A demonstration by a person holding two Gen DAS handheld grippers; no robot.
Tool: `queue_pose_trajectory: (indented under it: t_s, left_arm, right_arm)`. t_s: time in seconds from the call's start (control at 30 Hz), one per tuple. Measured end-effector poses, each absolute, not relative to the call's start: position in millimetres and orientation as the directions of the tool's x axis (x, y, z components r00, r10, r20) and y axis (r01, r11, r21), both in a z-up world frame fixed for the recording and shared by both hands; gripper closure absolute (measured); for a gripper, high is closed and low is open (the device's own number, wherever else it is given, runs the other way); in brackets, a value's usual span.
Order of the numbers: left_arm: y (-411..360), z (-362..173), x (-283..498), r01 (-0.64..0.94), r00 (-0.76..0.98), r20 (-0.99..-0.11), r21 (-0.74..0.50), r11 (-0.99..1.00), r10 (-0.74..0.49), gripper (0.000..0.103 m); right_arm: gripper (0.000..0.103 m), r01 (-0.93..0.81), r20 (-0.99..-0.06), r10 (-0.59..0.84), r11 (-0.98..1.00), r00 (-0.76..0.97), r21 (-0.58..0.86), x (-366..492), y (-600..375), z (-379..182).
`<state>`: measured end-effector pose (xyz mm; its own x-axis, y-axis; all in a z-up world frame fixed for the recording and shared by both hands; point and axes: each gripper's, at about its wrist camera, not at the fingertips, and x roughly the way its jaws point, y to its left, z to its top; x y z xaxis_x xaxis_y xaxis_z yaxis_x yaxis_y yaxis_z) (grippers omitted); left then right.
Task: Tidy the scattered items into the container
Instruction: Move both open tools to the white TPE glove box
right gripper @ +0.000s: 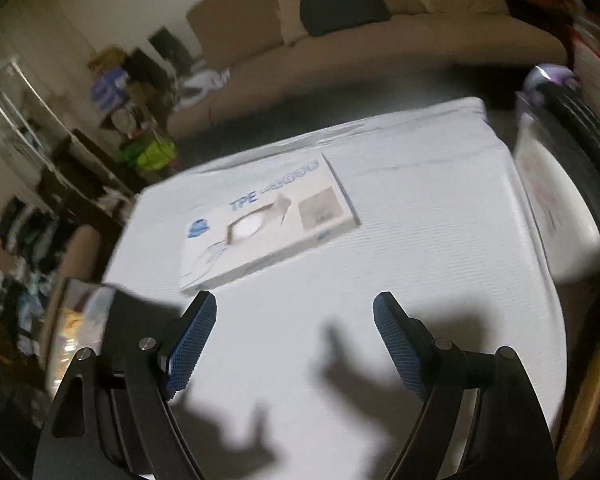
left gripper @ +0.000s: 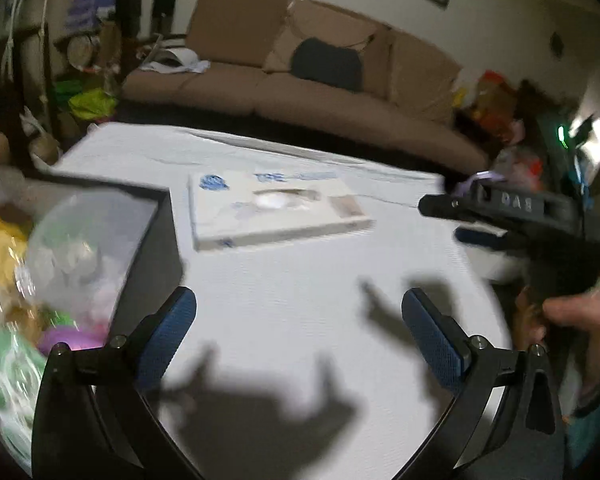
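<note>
White cloth covers the table [left gripper: 300,300], and I have a broad bare stretch of it under both tools, crossed only by their shadows. Its far edge runs in front of a brown sofa [left gripper: 300,92]; in my right view the near-right corner curves away close beside a white bag [right gripper: 556,208] leaning against a dark ribbed thing I can't name.

My left gripper [left gripper: 300,332] hangs over the bare cloth with its blue pads wide apart and nothing between them. My right gripper [right gripper: 296,340] is likewise spread and empty, pointing down at the cloth just short of the flat box [right gripper: 268,216]. From the left camera I can see that right-hand tool at the table's right edge, a hand [left gripper: 580,328] wrapped round its grip.

That flat white box lies level near the middle of the table, apart from everything else. I can read "TPE" in blue on its lid beside a round blue logo; the remaining print is too blurred.

At the left edge sits the dark-walled container [left gripper: 156,240], open-topped. Inside I make out a clear plastic dome, yellow and green packets and something purple, all smeared by blur. The box sits just beside its far corner, outside it.
</note>
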<state>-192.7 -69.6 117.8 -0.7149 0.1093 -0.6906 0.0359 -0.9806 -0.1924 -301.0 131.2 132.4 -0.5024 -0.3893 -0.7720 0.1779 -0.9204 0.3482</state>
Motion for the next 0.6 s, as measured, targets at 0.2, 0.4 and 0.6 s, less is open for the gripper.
queue_pose_trajectory:
  t_s: [0.2, 0.4, 0.6]
  left_arm:
    - [-97, 99, -309, 0.149, -0.617, -0.782, -0.227, -0.962, 0.089, 0.0]
    - [-120, 85, -411, 0.143, -0.438, -0.899, -0.087, -0.986, 0.016, 0.0]
    - [-116, 44, -447, 0.122, -0.34, -0.931, 0.093, -0.988, -0.13, 0.0]
  right_arm:
    - [0.019, 0.193, -0.86, -0.283, -0.956, -0.425, 0.219, -402, 87, 98]
    - [0.017, 0.289, -0.904, -0.222, -0.95, -0.366, 0.117, -455, 51, 57]
    - [0.017, 0.264, -0.914, -0.204, -0.958, -0.351, 0.113, -468, 55, 36]
